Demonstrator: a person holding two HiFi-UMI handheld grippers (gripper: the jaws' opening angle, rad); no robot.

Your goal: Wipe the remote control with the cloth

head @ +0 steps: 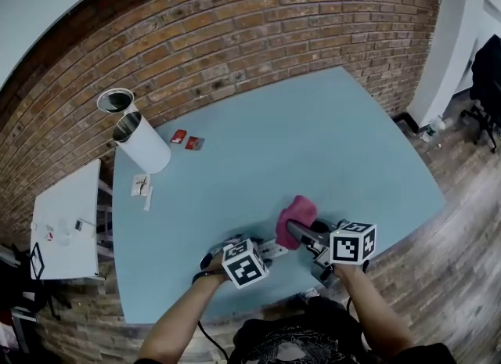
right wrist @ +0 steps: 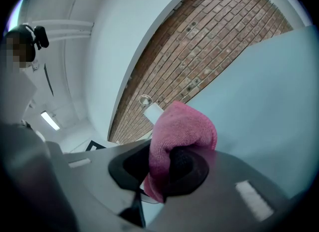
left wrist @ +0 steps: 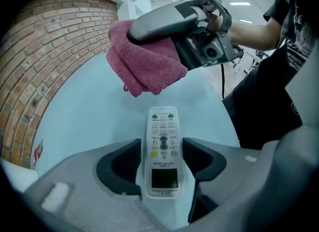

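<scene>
A white remote control [left wrist: 163,151] lies face up on the light blue table [head: 313,143], buttons and small screen showing. My left gripper [left wrist: 163,148] points steeply down over it, and its jaws straddle the remote's lower half with a slim gap on each side. In the head view the left gripper [head: 266,251] sits near the table's front edge and hides the remote. My right gripper [head: 301,233] is shut on a bunched pink cloth [head: 296,215], held just above and beyond the remote. The cloth [left wrist: 147,61] hangs clear of the remote. The cloth [right wrist: 182,126] fills the right jaws.
A white cylinder [head: 145,143] lies at the table's back left, with a round open can [head: 116,100] behind it. Two small red packets [head: 186,140] and white scraps [head: 141,186] lie nearby. A white side table [head: 66,221] stands to the left, a brick wall [head: 235,26] behind.
</scene>
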